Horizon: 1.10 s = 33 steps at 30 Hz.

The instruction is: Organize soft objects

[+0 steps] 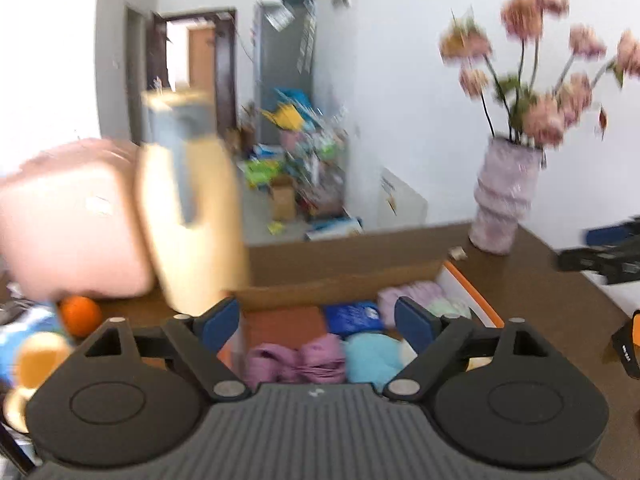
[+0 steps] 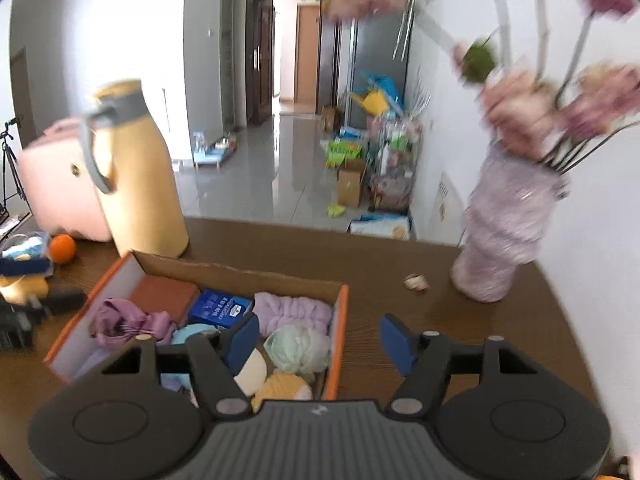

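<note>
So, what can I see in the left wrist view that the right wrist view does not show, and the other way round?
Only the left wrist view shows the right gripper, coming in at the right edge of the picture, too blurred to read its fingers.

Only the right wrist view shows the tripod at far left, the yellow plush at the near end of the box, and the black brush left of the box.

Both show the box, purple cloth, blue pack, jug, orange ball and vase.
</note>
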Each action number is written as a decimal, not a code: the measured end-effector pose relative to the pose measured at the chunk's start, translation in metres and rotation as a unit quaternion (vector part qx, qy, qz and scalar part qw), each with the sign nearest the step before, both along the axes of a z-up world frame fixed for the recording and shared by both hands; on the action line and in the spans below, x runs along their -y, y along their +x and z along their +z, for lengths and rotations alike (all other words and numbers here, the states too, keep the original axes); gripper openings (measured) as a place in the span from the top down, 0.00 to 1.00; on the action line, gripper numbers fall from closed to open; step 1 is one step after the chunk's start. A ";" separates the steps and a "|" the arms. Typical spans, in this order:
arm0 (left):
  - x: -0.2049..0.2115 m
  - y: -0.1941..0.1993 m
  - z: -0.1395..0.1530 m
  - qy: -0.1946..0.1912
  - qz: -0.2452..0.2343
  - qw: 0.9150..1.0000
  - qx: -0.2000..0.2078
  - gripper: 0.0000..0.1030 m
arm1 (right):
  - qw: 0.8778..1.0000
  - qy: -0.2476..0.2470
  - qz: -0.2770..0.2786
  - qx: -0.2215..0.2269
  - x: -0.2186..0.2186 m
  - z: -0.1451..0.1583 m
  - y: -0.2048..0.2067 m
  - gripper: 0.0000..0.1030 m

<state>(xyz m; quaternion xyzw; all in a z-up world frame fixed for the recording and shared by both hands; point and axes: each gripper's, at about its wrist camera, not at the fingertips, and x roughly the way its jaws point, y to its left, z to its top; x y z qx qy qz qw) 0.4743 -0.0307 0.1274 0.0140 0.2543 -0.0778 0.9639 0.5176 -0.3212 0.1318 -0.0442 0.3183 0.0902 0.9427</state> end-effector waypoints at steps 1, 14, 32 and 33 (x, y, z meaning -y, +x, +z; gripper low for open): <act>-0.011 -0.012 0.007 -0.002 0.006 1.000 0.009 0.11 | 1.000 -0.002 0.000 0.010 0.005 0.009 -0.015 0.28; -0.078 -0.160 0.031 -0.035 0.043 0.995 0.087 0.06 | 0.994 0.038 0.008 0.098 0.017 0.057 -0.161 0.24; -0.069 -0.370 -0.110 -0.041 0.052 0.993 0.096 0.04 | 0.984 0.061 0.029 0.163 -0.040 -0.120 -0.390 0.20; -0.069 -0.370 -0.111 -0.036 0.049 0.994 0.095 0.04 | 0.985 0.061 0.030 0.157 -0.042 -0.128 -0.396 0.21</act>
